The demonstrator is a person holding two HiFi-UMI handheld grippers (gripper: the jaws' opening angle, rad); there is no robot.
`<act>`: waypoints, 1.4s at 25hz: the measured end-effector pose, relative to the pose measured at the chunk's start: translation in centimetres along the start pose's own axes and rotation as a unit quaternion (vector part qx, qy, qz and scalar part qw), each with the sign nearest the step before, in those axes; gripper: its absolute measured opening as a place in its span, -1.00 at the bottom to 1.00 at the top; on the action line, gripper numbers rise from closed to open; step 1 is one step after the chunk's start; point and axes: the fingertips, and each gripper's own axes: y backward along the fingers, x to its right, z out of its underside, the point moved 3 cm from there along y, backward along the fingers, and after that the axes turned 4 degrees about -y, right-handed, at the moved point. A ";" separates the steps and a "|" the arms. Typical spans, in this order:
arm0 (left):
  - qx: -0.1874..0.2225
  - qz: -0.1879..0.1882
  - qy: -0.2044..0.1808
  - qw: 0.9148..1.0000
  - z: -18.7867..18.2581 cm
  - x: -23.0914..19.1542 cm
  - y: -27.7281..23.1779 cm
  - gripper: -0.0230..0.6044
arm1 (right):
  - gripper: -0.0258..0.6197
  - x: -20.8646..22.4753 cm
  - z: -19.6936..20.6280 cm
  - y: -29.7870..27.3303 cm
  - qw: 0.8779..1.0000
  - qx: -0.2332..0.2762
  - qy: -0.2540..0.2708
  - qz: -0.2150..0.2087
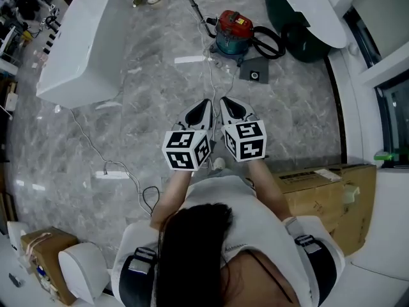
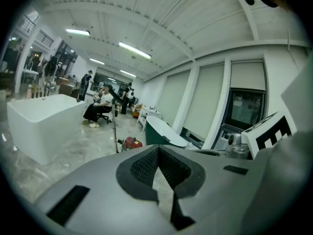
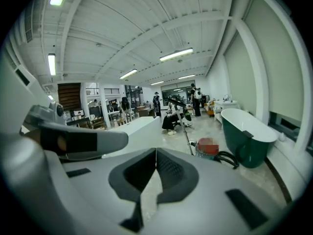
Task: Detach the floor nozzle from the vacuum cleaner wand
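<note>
A red and teal vacuum canister (image 1: pixel 233 31) stands on the marble floor ahead, with a black hose (image 1: pixel 270 43) looped at its right. A thin wand (image 1: pixel 192 2) slants up from it toward the far side. Beside the canister lies a dark flat square piece (image 1: pixel 254 70); I cannot tell whether it is the nozzle. My left gripper (image 1: pixel 206 102) and right gripper (image 1: pixel 225 101) are held side by side, short of the canister, both shut on nothing. The canister (image 2: pixel 131 142) and upright wand (image 2: pixel 116 124) show beyond my left gripper (image 2: pixel 159 148). My right gripper (image 3: pixel 156 151) faces the canister (image 3: pixel 208 147) too.
A white bathtub (image 1: pixel 83 37) stands at the far left and a dark green one (image 1: pixel 300 18) at the far right. A cardboard box (image 1: pixel 332 197) sits close on my right. A white cable (image 1: pixel 121 171) trails over the floor at left. People sit and stand far off (image 2: pixel 98 109).
</note>
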 end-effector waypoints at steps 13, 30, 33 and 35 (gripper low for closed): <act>-0.006 -0.043 -0.018 0.999 0.5 0.8 -1.7 -0.93 | -0.87 2.2 0.4 -0.5 1.000 -0.005 0.002 -0.010; -0.014 -0.054 -0.018 0.998 0.5 -1.2 -3.7 -0.93 | -0.87 3.0 0.2 -2.3 1.000 0.008 0.002 -0.013; -0.011 -0.053 -0.017 0.998 0.0 -1.9 -4.4 -0.93 | -0.87 3.1 -0.5 -3.1 1.000 0.021 0.003 -0.016; -0.012 -0.052 -0.017 0.998 -0.1 -2.4 -5.0 -0.93 | -0.87 3.3 -0.7 -3.8 1.000 0.020 0.004 -0.009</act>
